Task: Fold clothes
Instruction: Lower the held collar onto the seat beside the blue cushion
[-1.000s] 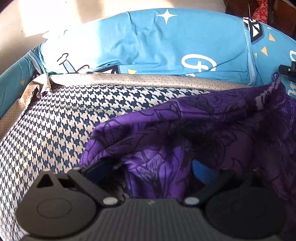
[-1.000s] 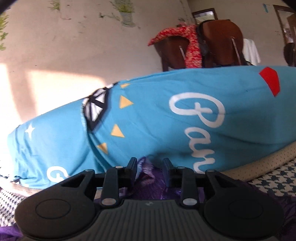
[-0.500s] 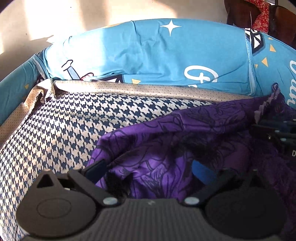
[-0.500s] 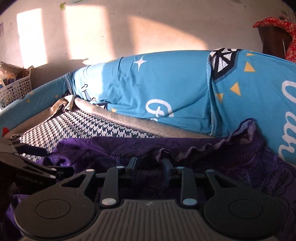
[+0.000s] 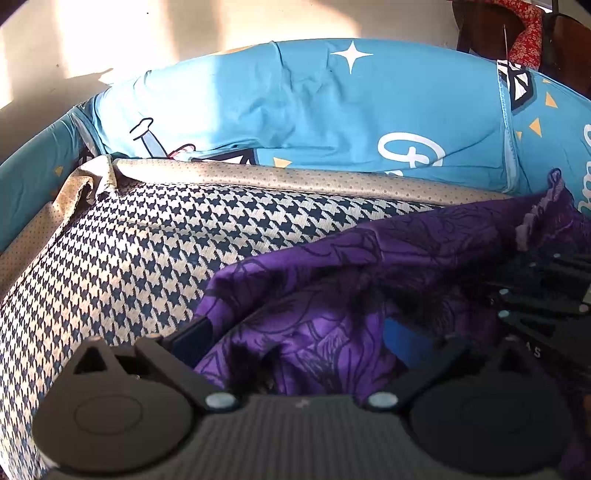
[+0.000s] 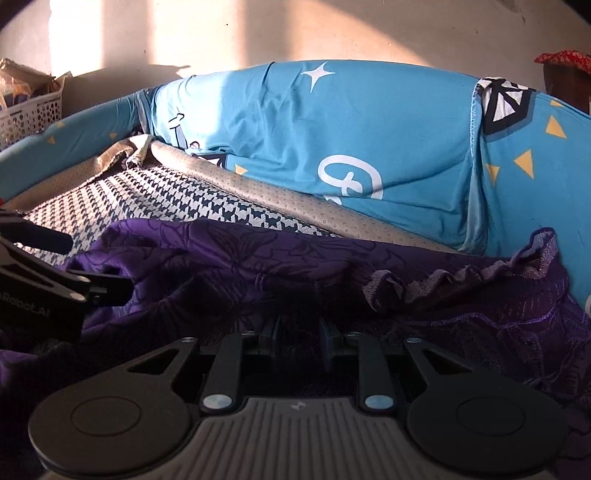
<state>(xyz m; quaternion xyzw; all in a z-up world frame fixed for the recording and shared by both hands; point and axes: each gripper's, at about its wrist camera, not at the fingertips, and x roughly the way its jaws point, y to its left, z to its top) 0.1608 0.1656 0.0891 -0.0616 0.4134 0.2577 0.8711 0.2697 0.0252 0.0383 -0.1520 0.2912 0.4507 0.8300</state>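
Note:
A purple flower-print garment (image 5: 369, 258) with a frilled hem (image 6: 461, 280) lies bunched on the houndstooth cover (image 5: 129, 258). My left gripper (image 5: 295, 338) sits low at its left end. Its jaws stand wide apart, and loose purple folds are heaped between them without being pinched. It also shows at the left edge of the right wrist view as the left gripper (image 6: 85, 266). My right gripper (image 6: 300, 332) is down in the dark folds near the hem. Its narrow jaws are closing with purple cloth caught between the pads. In the left wrist view the right gripper (image 5: 546, 295) lies at the right edge.
A blue printed cushion cover (image 6: 332, 147) rises behind the garment like a wall. A beige dotted border (image 5: 295, 181) edges the houndstooth surface. A white basket (image 6: 26, 114) stands at the far left, and dark wooden furniture with red cloth (image 5: 524, 29) at the far right.
My right gripper has swung left and come down from in front of the blue cushion into the purple folds, bringing the hem down with it. The left gripper has hardly moved.

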